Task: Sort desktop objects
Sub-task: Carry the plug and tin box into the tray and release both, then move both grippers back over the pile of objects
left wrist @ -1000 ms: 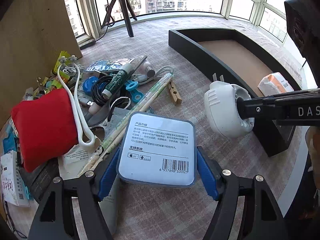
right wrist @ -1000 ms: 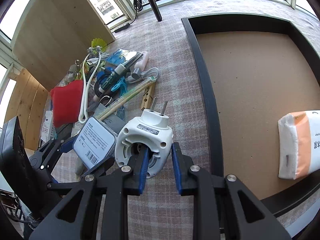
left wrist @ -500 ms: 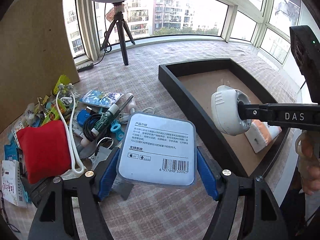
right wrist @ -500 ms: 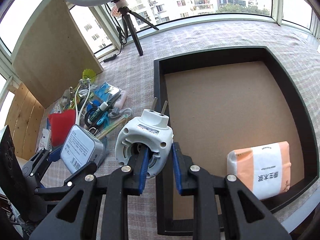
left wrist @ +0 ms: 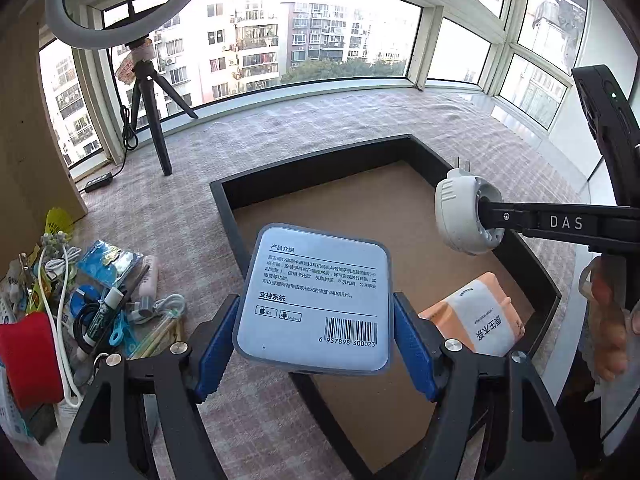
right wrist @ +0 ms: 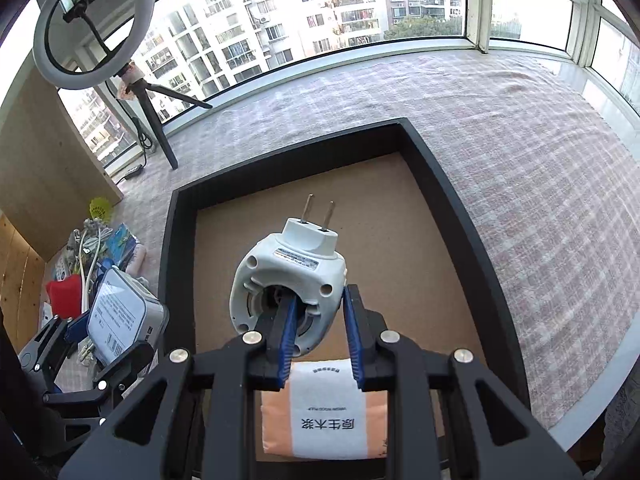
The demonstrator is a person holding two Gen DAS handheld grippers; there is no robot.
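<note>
The left gripper (left wrist: 314, 344) is clamped across the sides of a flat blue-rimmed product box (left wrist: 316, 300) with its printed, barcoded face toward the camera, held in the air over the near-left wall of the black tray (left wrist: 224, 208). The right gripper (right wrist: 318, 328) pinches the rim of a white plug-in device (right wrist: 288, 276), one blue pad inside its hollow underside and the other against the outer shell, prongs pointing away, above the tray's brown floor. A packet of tissues (right wrist: 328, 416) already lies in the tray near its front edge, directly under the right gripper. The unsorted clutter, among it a red pouch (left wrist: 28, 360) and white cables (left wrist: 56, 280), sits on the checked cloth by the table's left edge, beside a wooden board (left wrist: 24, 140). The step in hand looks like setting both carried items down inside the tray. To do it well, carry the box fully past the wall before lowering, since part of it seems to hang over the rim. Lower the plug device onto bare floor toward the tray's far half, clear of the tissues. Because it is held off-centre by its rim, it may swing or roll on release, so bring it close to the floor before the pads part, and let each item rest flat first.
</note>
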